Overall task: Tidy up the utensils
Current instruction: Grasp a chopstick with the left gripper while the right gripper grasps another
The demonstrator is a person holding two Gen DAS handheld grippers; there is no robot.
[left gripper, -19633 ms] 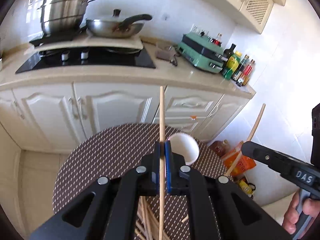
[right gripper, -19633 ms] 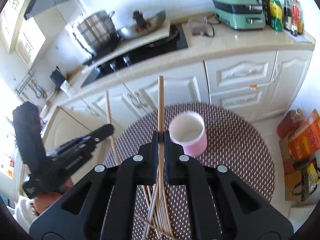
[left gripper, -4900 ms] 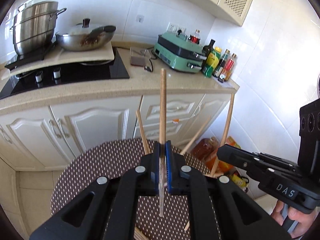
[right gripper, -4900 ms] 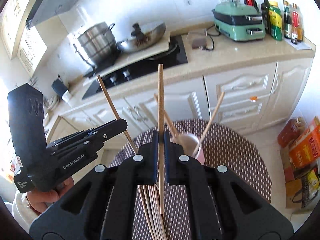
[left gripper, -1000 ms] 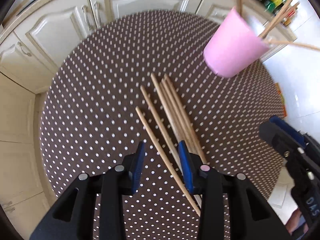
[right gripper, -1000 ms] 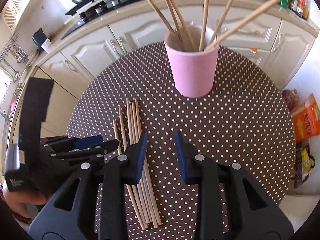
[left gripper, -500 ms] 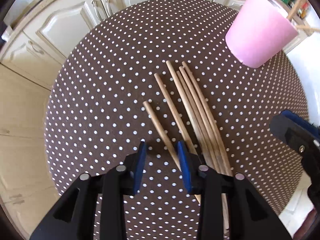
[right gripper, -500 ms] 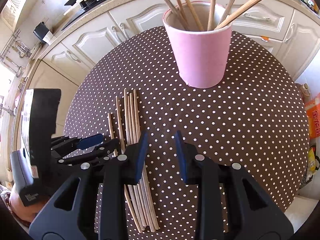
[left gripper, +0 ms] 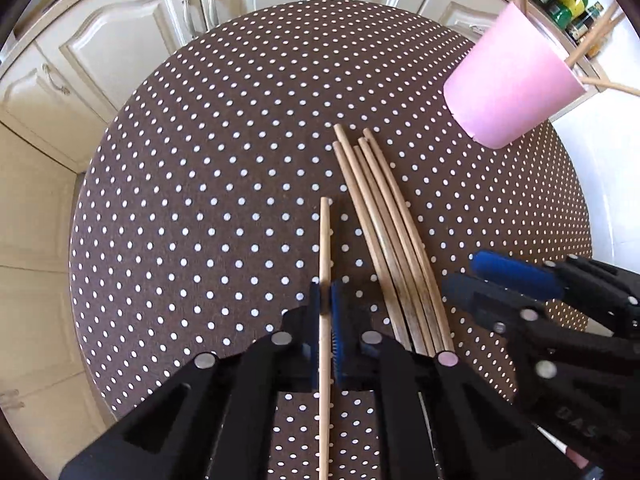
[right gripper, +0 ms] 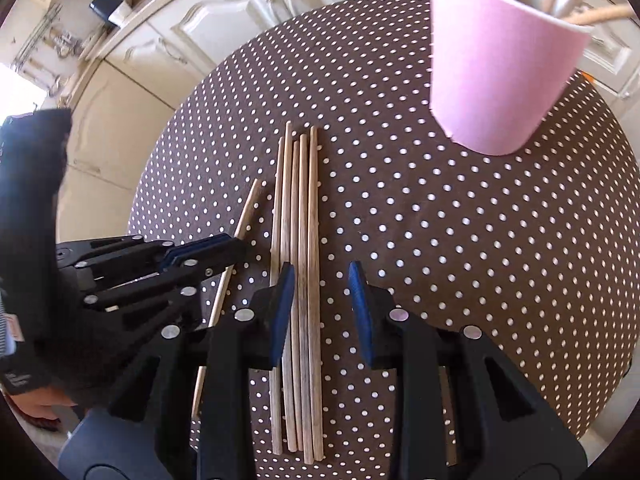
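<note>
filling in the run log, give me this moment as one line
left tongs: shut on single wooden chopstick | right tongs: open over bundle of wooden chopsticks | pink paper cup: holds chopsticks

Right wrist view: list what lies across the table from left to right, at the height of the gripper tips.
left gripper shut on a single chopstick → bundle of loose chopsticks → right gripper, open over the bundle's right side → bare dotted tablecloth. The pink cup stands farther back, on the right.
</note>
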